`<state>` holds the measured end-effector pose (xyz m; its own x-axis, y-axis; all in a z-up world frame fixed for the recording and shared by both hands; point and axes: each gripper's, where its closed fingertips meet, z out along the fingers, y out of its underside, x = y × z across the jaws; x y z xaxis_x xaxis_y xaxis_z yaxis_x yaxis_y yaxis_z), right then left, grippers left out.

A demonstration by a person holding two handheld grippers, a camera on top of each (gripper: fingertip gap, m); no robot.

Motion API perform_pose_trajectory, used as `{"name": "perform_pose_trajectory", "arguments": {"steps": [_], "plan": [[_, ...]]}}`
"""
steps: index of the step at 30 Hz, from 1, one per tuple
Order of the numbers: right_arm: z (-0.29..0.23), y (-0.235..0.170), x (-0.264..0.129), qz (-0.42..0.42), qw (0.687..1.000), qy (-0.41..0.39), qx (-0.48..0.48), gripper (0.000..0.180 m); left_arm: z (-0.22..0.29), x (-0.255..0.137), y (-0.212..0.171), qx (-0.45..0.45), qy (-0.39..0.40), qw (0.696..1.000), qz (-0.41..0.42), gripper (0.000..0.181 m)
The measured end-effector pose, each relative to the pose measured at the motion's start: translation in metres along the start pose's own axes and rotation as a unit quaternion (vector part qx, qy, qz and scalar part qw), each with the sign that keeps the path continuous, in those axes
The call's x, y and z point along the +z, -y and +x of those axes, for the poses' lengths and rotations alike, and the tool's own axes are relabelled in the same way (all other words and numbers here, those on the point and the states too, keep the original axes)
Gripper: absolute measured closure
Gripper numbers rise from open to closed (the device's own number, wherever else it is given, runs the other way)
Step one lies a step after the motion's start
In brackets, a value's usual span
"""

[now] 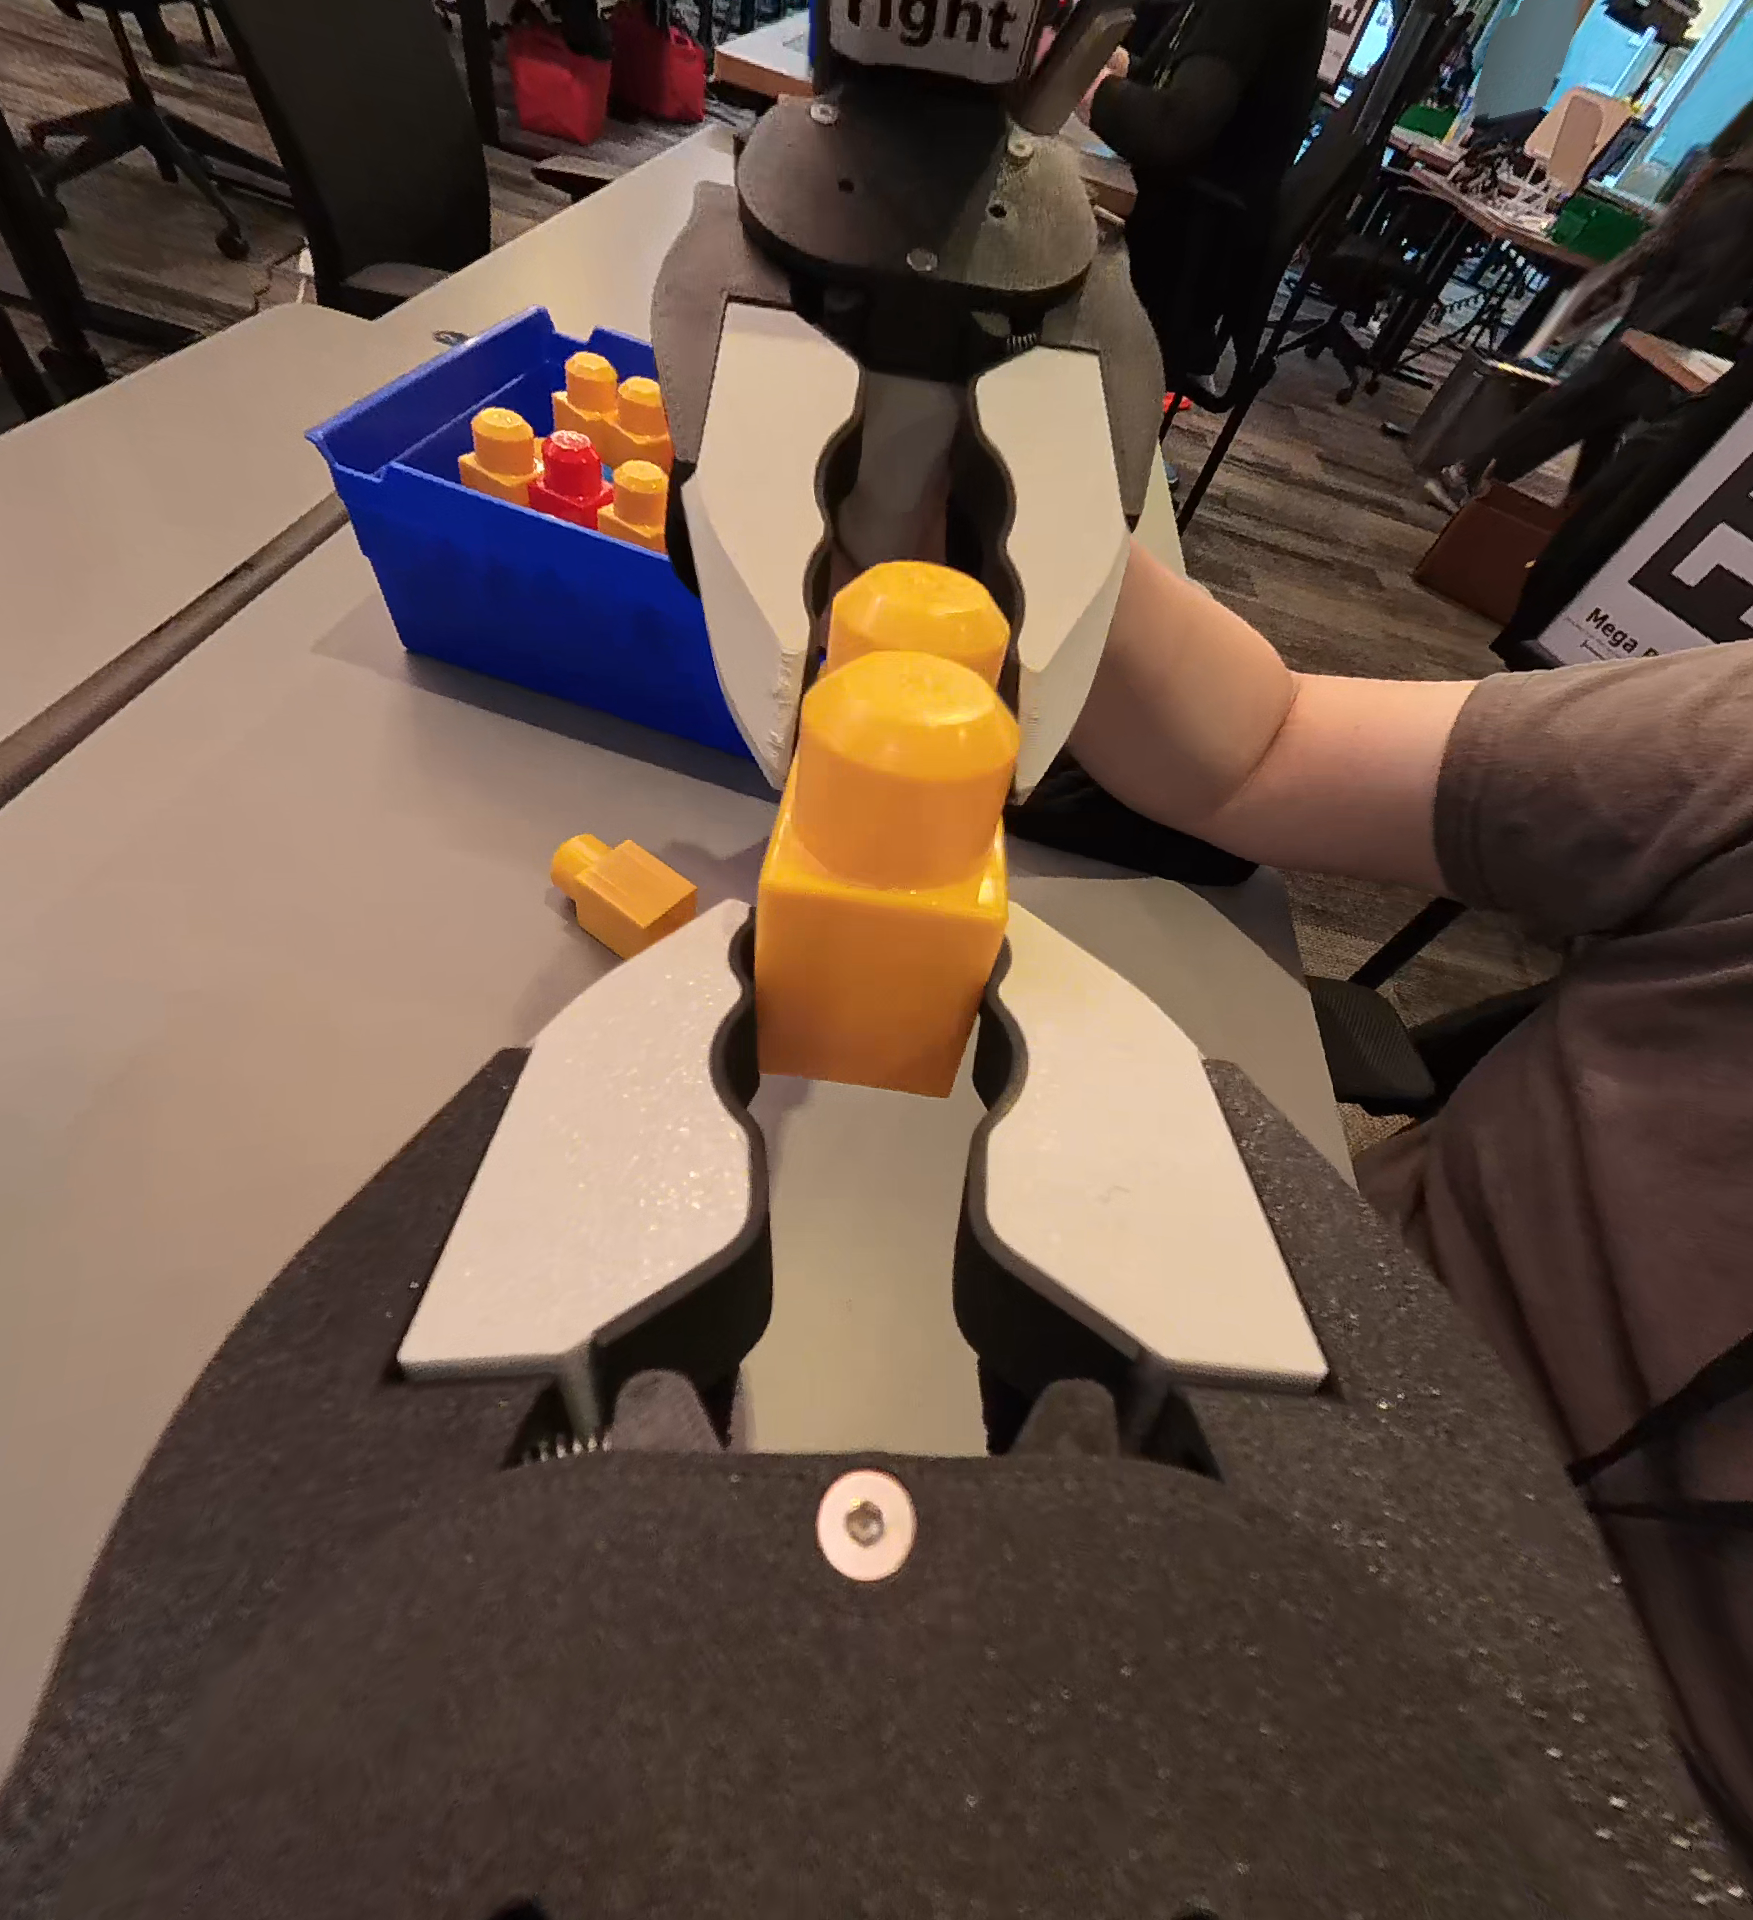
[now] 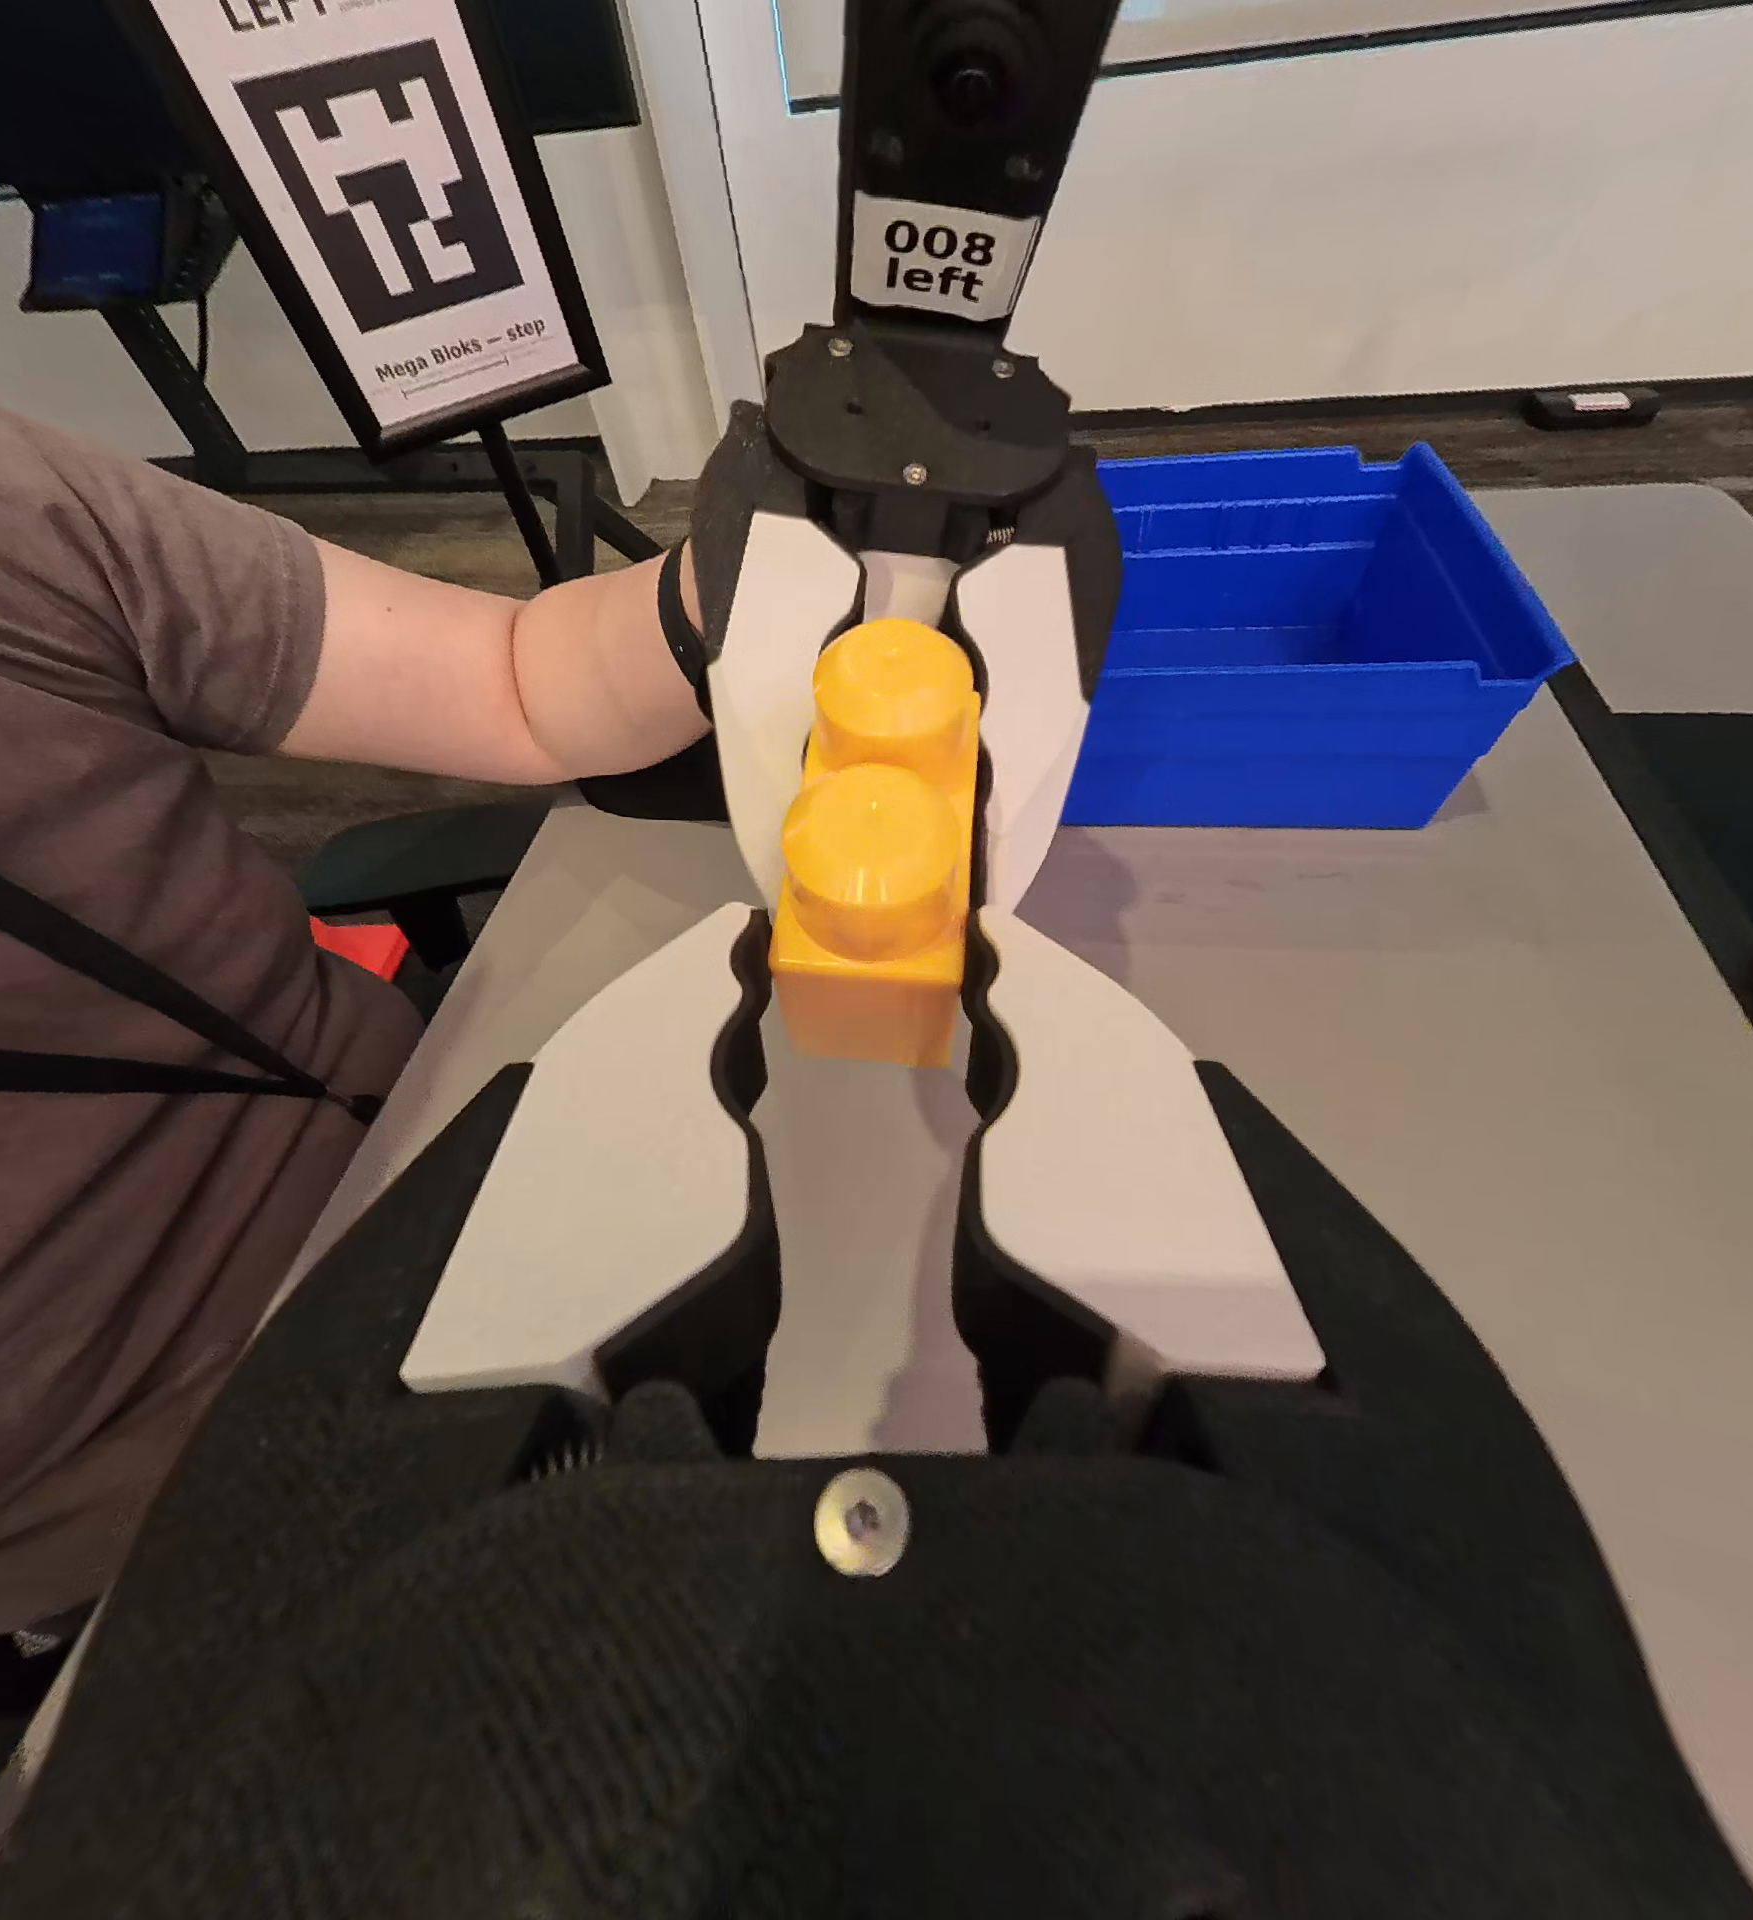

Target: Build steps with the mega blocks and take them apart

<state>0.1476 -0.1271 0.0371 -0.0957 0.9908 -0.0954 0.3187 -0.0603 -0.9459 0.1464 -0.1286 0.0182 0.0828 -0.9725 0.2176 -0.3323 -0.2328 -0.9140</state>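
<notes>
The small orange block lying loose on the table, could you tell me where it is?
In the left wrist view, the small orange block lies on its side on the grey table, left of the left gripper, in front of the blue bin.

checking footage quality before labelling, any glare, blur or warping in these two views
Left wrist view: sharp on the orange block, soft highlight on its stud, fisheye bending of the table edges. Right wrist view: block crisp, mild sheen on studs, background sign leaning from wide-angle distortion.

White printed label point(image 2: 939, 260) at twelve o'clock on the left gripper point(image 2: 877, 883) stem; likewise a label point(image 1: 929, 26) on the right gripper point(image 1: 903, 727). Framed marker sign point(image 2: 373, 208) with caption line at ten o'clock.
</notes>
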Motion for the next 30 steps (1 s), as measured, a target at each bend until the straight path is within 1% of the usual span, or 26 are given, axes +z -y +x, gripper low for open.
{"name": "perform_pose_trajectory", "arguments": {"steps": [8, 14, 17, 19, 20, 21, 22, 23, 24, 26, 28, 29, 30], "plan": [[0.004, 0.001, -0.002, 0.014, 0.999, 0.01, 0.035, 0.143, -0.002, 0.0, 0.005, -0.035, -0.007, 0.999, 0.022, 0.143], [0.007, 0.004, -0.004, 0.027, 0.999, 0.01, 0.044, 0.143, -0.003, 0.002, 0.008, -0.065, -0.023, 0.997, 0.043, 0.143], [0.009, 0.005, -0.005, 0.031, 0.999, 0.0, 0.031, 0.143, -0.003, 0.001, 0.01, -0.079, -0.03, 0.995, 0.054, 0.144], [0.014, 0.009, -0.009, 0.033, 0.999, -0.038, -0.012, 0.142, -0.007, -0.005, 0.013, -0.084, -0.024, 0.994, 0.059, 0.144], [0.02, 0.01, -0.014, 0.028, 0.996, -0.069, -0.038, 0.137, -0.009, -0.01, 0.015, -0.082, -0.016, 0.995, 0.062, 0.144], [0.026, 0.007, -0.021, 0.01, 0.993, -0.102, -0.057, 0.133, -0.011, -0.017, 0.018, -0.078, -0.011, 0.995, 0.068, 0.144], [0.036, -0.002, -0.03, -0.025, 0.988, -0.14, -0.059, 0.132, -0.013, -0.025, 0.022, -0.076, -0.005, 0.994, 0.076, 0.144], [0.049, -0.017, -0.04, -0.072, 0.981, -0.179, -0.036, 0.132, -0.016, -0.033, 0.026, -0.073, 0.007, 0.994, 0.086, 0.144], [0.06, -0.037, -0.05, -0.125, 0.971, -0.206, 0.014, 0.132, -0.02, -0.042, 0.029, -0.068, 0.024, 0.993, 0.093, 0.143], [0.075, -0.082, -0.068, -0.213, 0.933, -0.245, 0.158, 0.132, -0.026, -0.059, 0.034, -0.053, 0.054, 0.992, 0.1, 0.143], [0.081, -0.111, -0.073, -0.24, 0.896, -0.257, 0.273, 0.136, -0.03, -0.07, 0.037, -0.042, 0.077, 0.991, 0.103, 0.143], [0.083, -0.122, -0.071, -0.252, 0.881, -0.257, 0.306, 0.143, -0.03, -0.075, 0.038, -0.037, 0.085, 0.99, 0.104, 0.143], [0.083, -0.135, -0.071, -0.278, 0.866, -0.263, 0.322, 0.144, -0.031, -0.078, 0.039, -0.033, 0.09, 0.99, 0.104, 0.143]]}}
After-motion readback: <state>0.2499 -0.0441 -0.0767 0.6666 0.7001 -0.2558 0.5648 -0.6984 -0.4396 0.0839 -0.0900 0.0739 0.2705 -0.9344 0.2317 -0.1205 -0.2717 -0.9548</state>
